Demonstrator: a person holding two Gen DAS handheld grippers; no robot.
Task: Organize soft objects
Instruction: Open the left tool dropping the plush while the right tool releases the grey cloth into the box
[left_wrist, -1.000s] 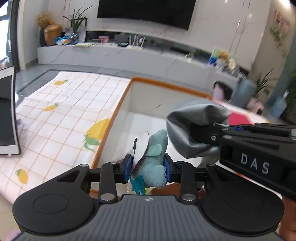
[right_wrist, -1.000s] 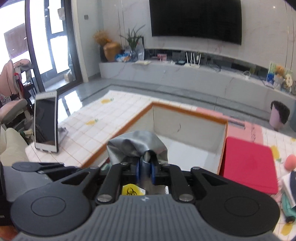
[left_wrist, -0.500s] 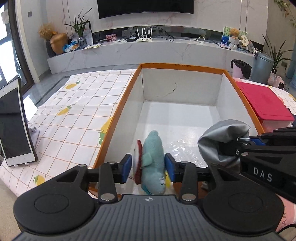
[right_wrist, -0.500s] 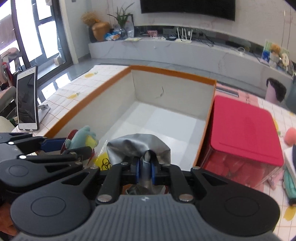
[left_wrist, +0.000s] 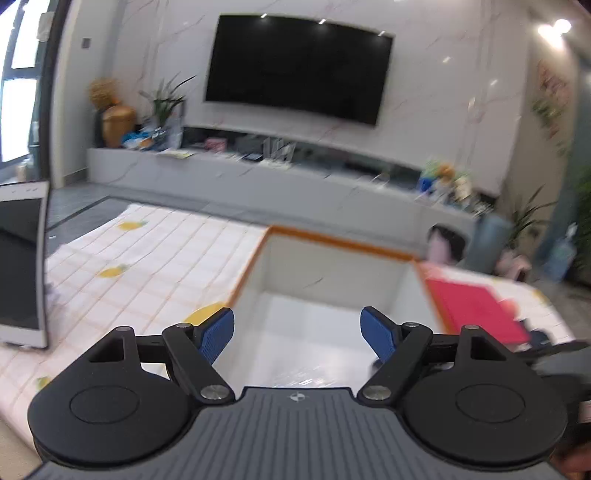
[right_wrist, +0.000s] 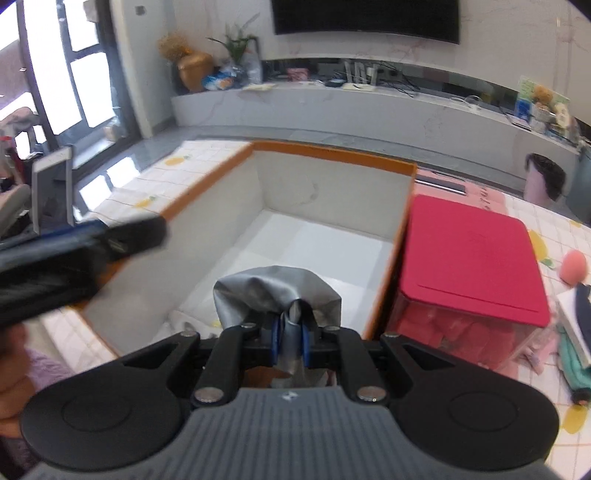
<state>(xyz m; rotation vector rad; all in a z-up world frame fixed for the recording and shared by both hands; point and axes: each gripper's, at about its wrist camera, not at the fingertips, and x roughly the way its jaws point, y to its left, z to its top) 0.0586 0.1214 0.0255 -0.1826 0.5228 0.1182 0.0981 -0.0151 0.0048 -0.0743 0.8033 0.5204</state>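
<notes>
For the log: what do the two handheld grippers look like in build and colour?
Both match: the left gripper and right gripper have a ribbed grey body with a small round emblem, two black round discs, black linkage arms with silver pivot screws, and blue textured pads lining the jaws. No cables or sleeves show.

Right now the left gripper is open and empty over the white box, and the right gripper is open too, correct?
Not quite. The right gripper is shut on the grey cloth, as the right wrist view shows. The left gripper is open and empty over the white box.
</notes>
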